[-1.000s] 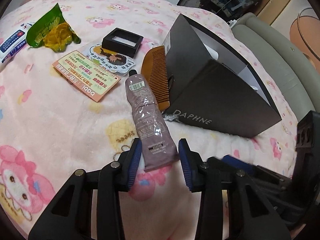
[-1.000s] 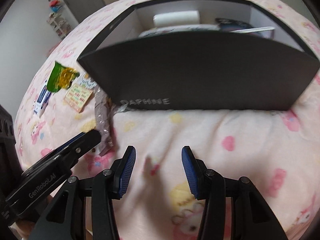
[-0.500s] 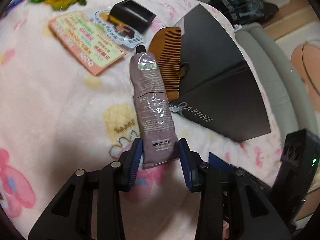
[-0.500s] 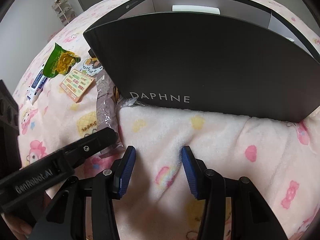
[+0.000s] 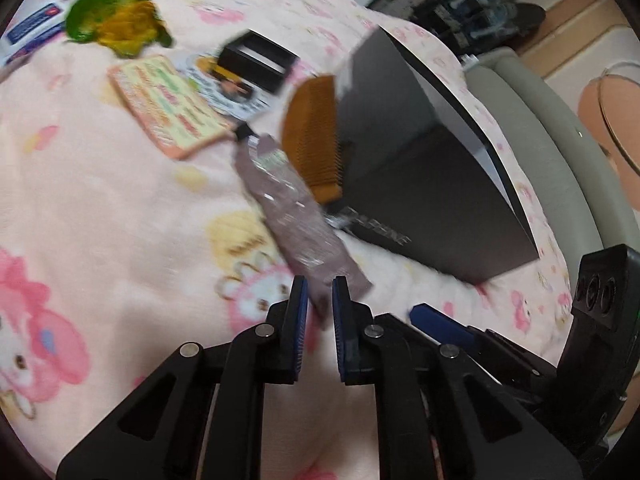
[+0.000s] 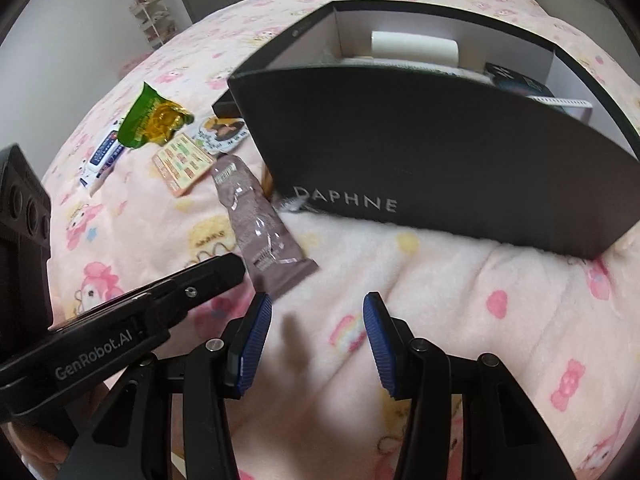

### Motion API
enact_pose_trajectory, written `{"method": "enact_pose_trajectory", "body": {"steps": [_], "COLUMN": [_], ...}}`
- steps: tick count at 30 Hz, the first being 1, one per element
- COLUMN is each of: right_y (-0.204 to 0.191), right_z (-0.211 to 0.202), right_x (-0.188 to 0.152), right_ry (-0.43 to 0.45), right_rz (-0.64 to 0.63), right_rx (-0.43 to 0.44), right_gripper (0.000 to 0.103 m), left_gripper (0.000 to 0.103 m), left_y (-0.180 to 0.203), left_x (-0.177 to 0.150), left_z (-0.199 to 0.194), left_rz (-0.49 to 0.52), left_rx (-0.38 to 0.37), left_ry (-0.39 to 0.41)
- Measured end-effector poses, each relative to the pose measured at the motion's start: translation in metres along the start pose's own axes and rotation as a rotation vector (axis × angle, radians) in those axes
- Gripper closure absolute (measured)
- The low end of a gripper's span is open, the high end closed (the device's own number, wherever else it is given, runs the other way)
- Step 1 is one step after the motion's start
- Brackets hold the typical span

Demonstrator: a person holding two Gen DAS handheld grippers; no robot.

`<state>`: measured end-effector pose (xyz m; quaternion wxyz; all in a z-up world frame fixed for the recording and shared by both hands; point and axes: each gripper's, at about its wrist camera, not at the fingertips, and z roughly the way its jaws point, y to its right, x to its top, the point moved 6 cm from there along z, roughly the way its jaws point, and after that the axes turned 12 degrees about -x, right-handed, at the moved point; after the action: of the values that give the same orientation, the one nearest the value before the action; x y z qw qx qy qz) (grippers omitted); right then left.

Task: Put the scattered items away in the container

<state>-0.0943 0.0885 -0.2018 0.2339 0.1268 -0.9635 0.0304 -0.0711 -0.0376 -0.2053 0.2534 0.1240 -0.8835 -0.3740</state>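
Left gripper (image 5: 318,300) has been closed since a second ago: fingers then spread either side of the tube (image 5: 298,224), now pinched on its crimped flat end. Tube is held just in front of the box (image 6: 432,152), near the DAPHNE corner, cap pointing away; lifted or on the blanket (image 6: 400,280) cannot be told. Right gripper (image 6: 316,340) is kept spread, nothing held. Comb (image 5: 316,136), card (image 5: 172,104) and green packet (image 5: 116,28) are left of the box, outside it. Grasp looks secured; a carry over the box wall is judged next.
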Motion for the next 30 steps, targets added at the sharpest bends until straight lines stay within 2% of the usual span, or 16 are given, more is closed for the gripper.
{"method": "enact_pose_trajectory", "body": {"steps": [6, 9, 11, 15, 19, 21, 24, 26, 30], "right_y": [-0.012, -0.018, -0.022, -0.03, -0.033, -0.036, -0.04, -0.042, -0.045], "right_z": [0.017, 0.025, 0.03, 0.041, 0.04, 0.038, 0.032, 0.027, 0.019], "right_x": [0.012, 0.018, 0.023, 0.03, 0.023, 0.019, 0.011, 0.004, -0.009], "right_ry": [-0.008, -0.013, -0.016, -0.021, -0.017, -0.015, -0.004, 0.005, 0.013], "right_rz": [-0.039, -0.058, -0.071, -0.094, -0.094, -0.113, -0.152, -0.167, -0.187], "right_rx": [0.016, 0.024, 0.029, 0.04, 0.066, 0.067, 0.065, 0.068, 0.062], "right_gripper": [0.057, 0.056, 0.046, 0.046, 0.064, 0.065, 0.072, 0.082, 0.085], "left_gripper": [0.093, 0.088, 0.088, 0.088, 0.088, 0.088, 0.088, 0.088, 0.088], "left_y": [-0.012, -0.017, -0.023, -0.03, -0.033, -0.031, -0.028, -0.027, -0.026], "left_x": [0.008, 0.011, 0.012, 0.015, 0.013, 0.014, 0.014, 0.014, 0.012], "left_z": [-0.011, -0.014, -0.015, -0.015, -0.014, -0.015, -0.016, -0.017, -0.018], "left_rz": [-0.015, -0.034, -0.055, -0.093, -0.11, -0.105, -0.09, -0.083, -0.077], "left_rx": [0.062, 0.058, 0.052, 0.037, 0.026, 0.024, 0.021, 0.021, 0.012], "left_ry": [0.049, 0.055, 0.053, 0.054, 0.047, 0.052, 0.06, 0.064, 0.068]}}
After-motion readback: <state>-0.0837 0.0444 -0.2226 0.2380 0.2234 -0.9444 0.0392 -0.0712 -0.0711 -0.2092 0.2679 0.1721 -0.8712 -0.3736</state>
